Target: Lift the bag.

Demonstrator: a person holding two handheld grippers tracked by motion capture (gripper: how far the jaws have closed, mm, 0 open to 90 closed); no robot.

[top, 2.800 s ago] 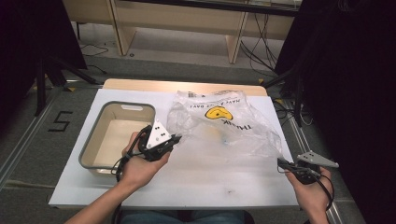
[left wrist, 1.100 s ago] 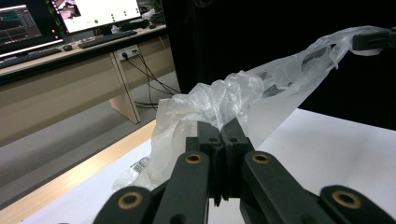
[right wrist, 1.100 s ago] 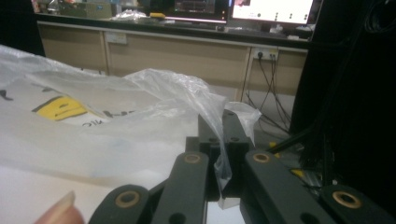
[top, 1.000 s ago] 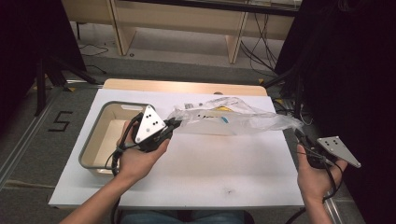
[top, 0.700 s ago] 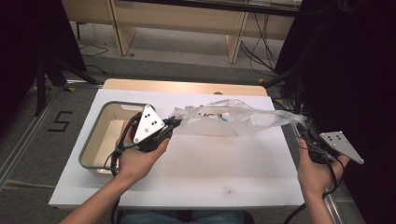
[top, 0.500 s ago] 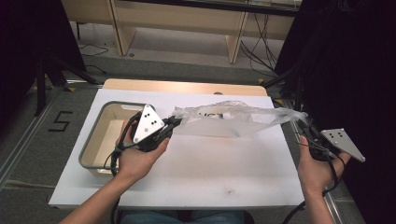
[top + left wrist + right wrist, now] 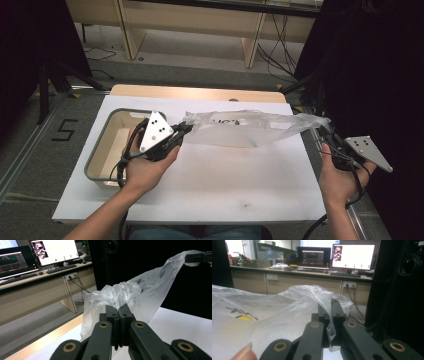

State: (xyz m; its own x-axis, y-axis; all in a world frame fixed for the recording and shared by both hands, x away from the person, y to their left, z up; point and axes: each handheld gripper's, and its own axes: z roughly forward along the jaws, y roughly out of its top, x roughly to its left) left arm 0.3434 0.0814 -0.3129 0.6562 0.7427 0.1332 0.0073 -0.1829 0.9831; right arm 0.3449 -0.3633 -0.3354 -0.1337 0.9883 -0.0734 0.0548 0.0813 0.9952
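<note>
Looking down from the high view, a clear plastic bag (image 7: 250, 127) hangs stretched above the white table (image 7: 210, 185), pulled taut between the two grippers. The left gripper (image 7: 181, 131), held in the person's left hand (image 7: 145, 167), grips the bag's left end just beside a shallow beige tray (image 7: 102, 150) that sits on the table's left part. The right gripper (image 7: 325, 131), in the right hand (image 7: 340, 180) past the table's right edge, grips the bag's other end.

In the left gripper view, the jaws are clenched together on a bunched fold of the bag (image 7: 120, 293), whose film rises away to the upper right, where the right gripper (image 7: 198, 257) pinches its far corner.

In the right gripper view, the jaws are pressed closed on a thin pleat of the bag (image 7: 312, 296); the film spreads to the left, bearing a yellow and black print (image 7: 243, 316). Lit monitors (image 7: 337, 256) stand on a desk behind.
</note>
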